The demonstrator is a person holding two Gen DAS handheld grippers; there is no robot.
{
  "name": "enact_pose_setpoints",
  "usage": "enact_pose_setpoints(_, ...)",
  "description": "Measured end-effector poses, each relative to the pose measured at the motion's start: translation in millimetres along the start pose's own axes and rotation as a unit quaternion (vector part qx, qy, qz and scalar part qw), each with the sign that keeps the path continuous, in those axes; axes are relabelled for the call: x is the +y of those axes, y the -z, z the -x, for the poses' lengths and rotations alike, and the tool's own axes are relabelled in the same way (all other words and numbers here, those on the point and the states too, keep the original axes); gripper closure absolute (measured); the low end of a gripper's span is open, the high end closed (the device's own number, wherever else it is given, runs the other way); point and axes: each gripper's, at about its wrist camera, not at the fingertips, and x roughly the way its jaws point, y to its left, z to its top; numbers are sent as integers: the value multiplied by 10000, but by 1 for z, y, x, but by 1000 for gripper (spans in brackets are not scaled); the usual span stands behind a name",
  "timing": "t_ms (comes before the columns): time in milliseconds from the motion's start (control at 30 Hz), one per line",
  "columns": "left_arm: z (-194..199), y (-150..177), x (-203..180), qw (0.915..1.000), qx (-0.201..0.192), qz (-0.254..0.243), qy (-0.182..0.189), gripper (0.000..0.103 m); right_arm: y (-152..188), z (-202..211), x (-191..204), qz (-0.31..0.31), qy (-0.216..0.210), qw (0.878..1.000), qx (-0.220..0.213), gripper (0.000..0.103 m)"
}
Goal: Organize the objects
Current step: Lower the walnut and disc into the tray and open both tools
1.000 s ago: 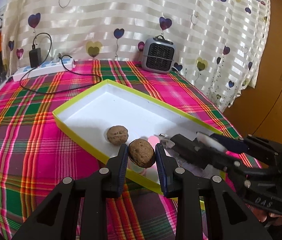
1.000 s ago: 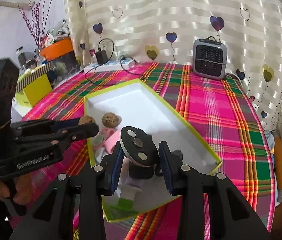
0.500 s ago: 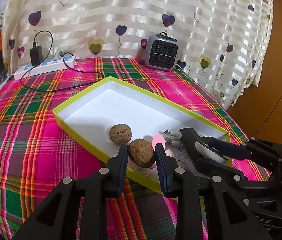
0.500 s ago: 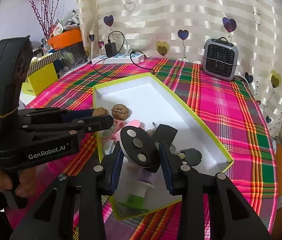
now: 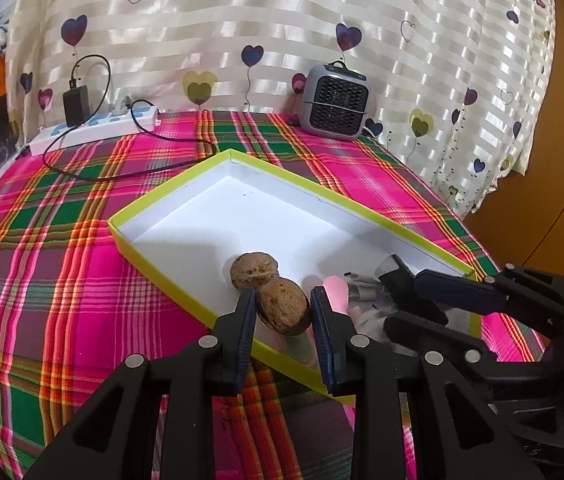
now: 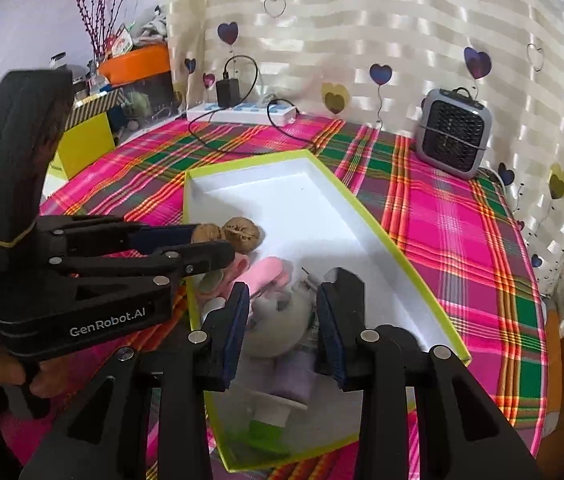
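**Walnut pinched over the near rim, right jaws straddling a blurred grey piece**

Your left gripper (image 5: 281, 312) is pinching a walnut (image 5: 284, 307) between its pads, held just above the near edge of the green-rimmed white box (image 5: 170, 196). A second walnut (image 5: 254, 270) already lies on the box floor just beyond it, so you appear to be carrying this one in to set beside its pair; keeping it low over the rim makes for a short drop that shouldn't send a round shell rolling.

Your right gripper (image 6: 282, 312) sits over the near end of the same box (image 6: 366, 216), where the small items are piled. A pale grey rounded object (image 6: 278, 330) lies between its jaws, but it is smeared with blur; I cannot tell whether the pads press on it or merely straddle it.

The left wrist view gives you the walnut grip cleanly and the empty far half of the box, yet hides most of the near pile behind the fingers. The right wrist view opens that pile up: a pink piece (image 6: 268, 274), a lilac piece (image 6: 294, 378) and something green (image 6: 266, 428) at the near corner. It also shows your left gripper from the side, reaching in from the left, with both walnuts nearly touching.
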Motion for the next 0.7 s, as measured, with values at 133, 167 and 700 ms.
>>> enact_pose_setpoints(133,-1,0,-1,10000,13,-37,3,77,1,-5,-5,-105,-48,9999,72,67)
enact_pose_setpoints(167,-1,-1,0,10000,18,-34,24,77,0,-4,-6,-120,-12,9999,58,67)
enact_pose_setpoints(700,2,-5,-9,9996,-202,-95,178,72,-4,18,-19,-566,110,9978,-338,67)
